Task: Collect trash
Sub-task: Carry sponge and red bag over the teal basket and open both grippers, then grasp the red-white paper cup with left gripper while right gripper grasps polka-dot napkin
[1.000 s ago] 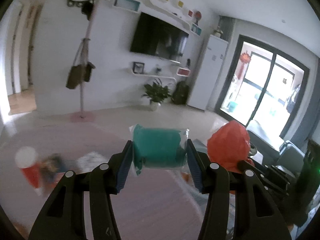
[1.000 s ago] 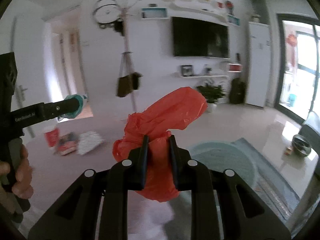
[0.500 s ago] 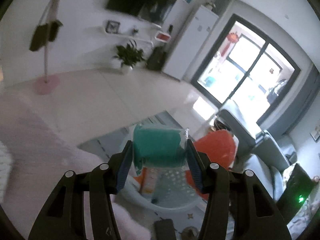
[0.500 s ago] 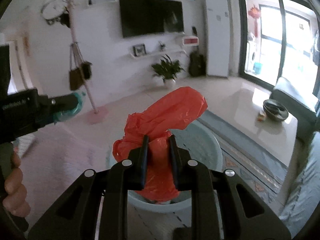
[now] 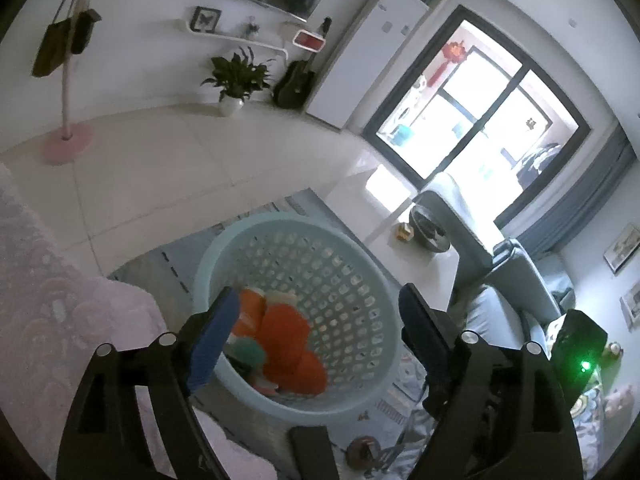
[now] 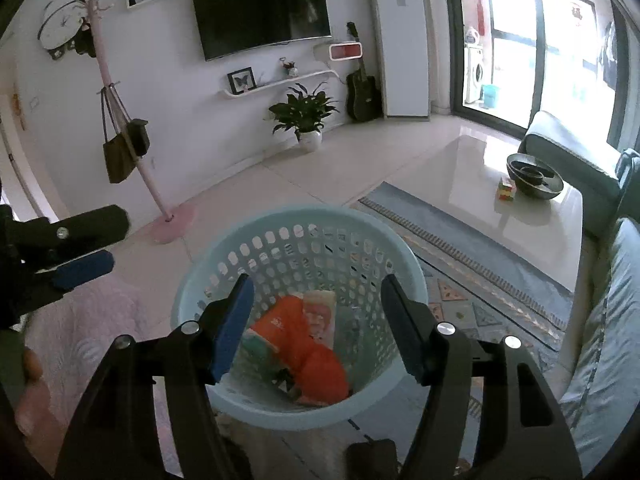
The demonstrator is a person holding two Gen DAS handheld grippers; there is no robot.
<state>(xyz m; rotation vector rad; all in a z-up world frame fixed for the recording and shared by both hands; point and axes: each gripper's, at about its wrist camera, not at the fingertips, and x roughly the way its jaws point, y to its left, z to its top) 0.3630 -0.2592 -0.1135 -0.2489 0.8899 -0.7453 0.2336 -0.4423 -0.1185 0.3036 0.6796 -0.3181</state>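
A light blue perforated basket (image 5: 352, 280) (image 6: 280, 240) stands on the floor rug below both grippers. Inside lie the red plastic bag (image 5: 288, 344) (image 6: 316, 356), the teal packet (image 5: 248, 350) and other wrappers (image 6: 320, 312). My left gripper (image 5: 316, 328) is open and empty above the basket's near rim. My right gripper (image 6: 316, 324) is open and empty above the basket. The left gripper's fingers (image 6: 80, 268) show at the left edge of the right wrist view.
A table with a pink cloth (image 5: 48, 300) (image 6: 100, 320) lies at the left beside the basket. A glossy coffee table (image 6: 500, 200) with a dark bowl (image 6: 534, 176) and a grey sofa (image 6: 600, 320) are at the right. A coat stand (image 6: 132, 140) is further back.
Both grippers swung from the table over to the basket and opened. The teal packet and the red bag dropped out of them into the basket.
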